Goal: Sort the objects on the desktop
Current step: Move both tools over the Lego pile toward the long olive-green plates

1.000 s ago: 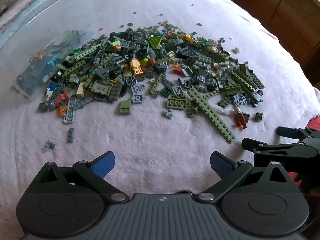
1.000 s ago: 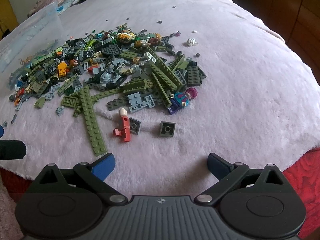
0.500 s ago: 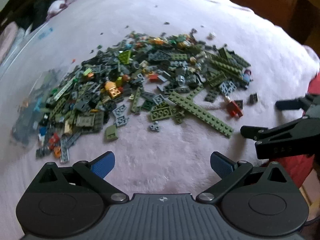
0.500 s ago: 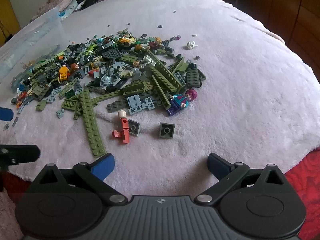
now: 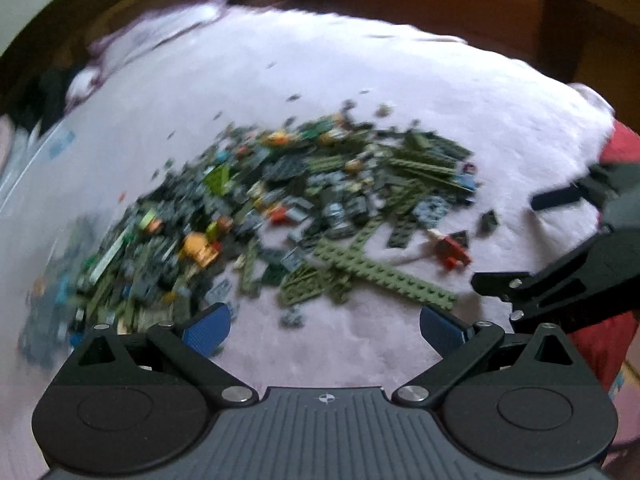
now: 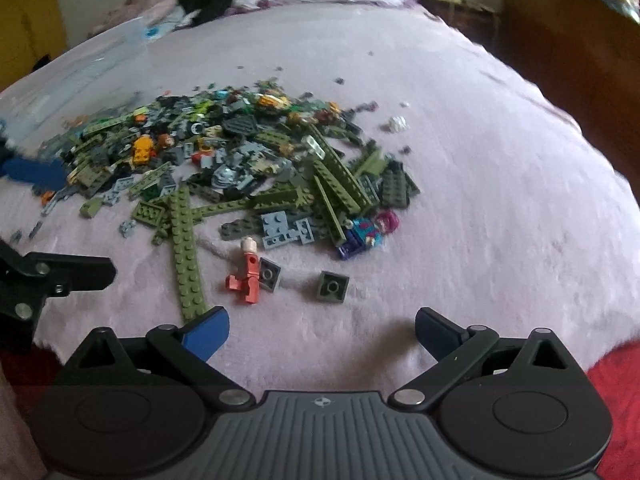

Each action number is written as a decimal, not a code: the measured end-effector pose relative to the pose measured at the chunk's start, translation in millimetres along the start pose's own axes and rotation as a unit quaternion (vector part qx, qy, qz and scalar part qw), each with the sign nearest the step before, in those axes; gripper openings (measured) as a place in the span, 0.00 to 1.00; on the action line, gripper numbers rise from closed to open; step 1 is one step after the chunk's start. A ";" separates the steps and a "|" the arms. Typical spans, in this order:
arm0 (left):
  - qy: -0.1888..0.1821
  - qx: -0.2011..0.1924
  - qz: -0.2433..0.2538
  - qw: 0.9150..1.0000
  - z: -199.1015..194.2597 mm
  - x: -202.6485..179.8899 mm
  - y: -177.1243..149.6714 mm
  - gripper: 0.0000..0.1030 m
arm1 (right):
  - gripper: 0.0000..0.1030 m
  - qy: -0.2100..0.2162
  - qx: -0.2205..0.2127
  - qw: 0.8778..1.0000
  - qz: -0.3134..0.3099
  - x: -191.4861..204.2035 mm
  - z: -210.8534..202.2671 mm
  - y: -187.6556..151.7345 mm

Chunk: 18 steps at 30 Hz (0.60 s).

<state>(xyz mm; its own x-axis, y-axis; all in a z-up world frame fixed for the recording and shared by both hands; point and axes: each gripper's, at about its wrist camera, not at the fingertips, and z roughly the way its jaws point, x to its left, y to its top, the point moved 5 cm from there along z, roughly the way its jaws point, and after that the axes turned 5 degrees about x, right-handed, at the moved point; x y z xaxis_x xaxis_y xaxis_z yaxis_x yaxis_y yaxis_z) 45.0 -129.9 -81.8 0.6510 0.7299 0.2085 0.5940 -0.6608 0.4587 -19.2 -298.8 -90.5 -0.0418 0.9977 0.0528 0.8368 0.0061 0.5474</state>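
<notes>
Nearest, both tongs stand apart and hold nothing: right tongs (image 6: 322, 330), left tongs (image 5: 324, 326). Just ahead of the right tongs lie one red minifigure (image 6: 246, 276) and two dark square plates (image 6: 332, 286), loose on the bed (image 6: 500, 200). One long olive plate (image 6: 186, 256) runs lengthwise away from the right tongs' left finger; the right tongs are nearer these strays. Farther off, the brick pile (image 6: 248, 160) lies mixed, too many to count. One clear bin (image 6: 88, 76) stands far left.

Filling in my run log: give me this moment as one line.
left hand-held gripper: open, empty | right hand-held gripper: open, empty | brick pile: unsorted on pink blanket
</notes>
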 end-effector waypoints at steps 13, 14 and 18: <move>-0.043 -0.006 0.166 0.985 38.5 -39.6 12.9 0.98 | 0.94 0.045 -0.015 0.997 -0.052 -8.4 -3.7 -1.4; -0.049 -0.003 0.167 0.985 41.8 -39.1 13.8 0.99 | 0.94 0.048 -0.015 0.997 -0.054 -9.7 -3.9 -1.4; -0.063 0.006 0.168 0.984 53.3 -36.5 16.2 1.00 | 0.94 0.050 -0.016 0.997 -0.058 -17.7 -6.1 0.7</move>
<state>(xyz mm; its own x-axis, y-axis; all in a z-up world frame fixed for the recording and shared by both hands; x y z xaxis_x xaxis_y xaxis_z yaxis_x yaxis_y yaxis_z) 56.0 -176.6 -128.1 0.8643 0.4433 0.2376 0.3406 -0.8635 0.3720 -21.2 -316.9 -85.9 -0.1924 0.9788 0.0697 0.8053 0.1169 0.5812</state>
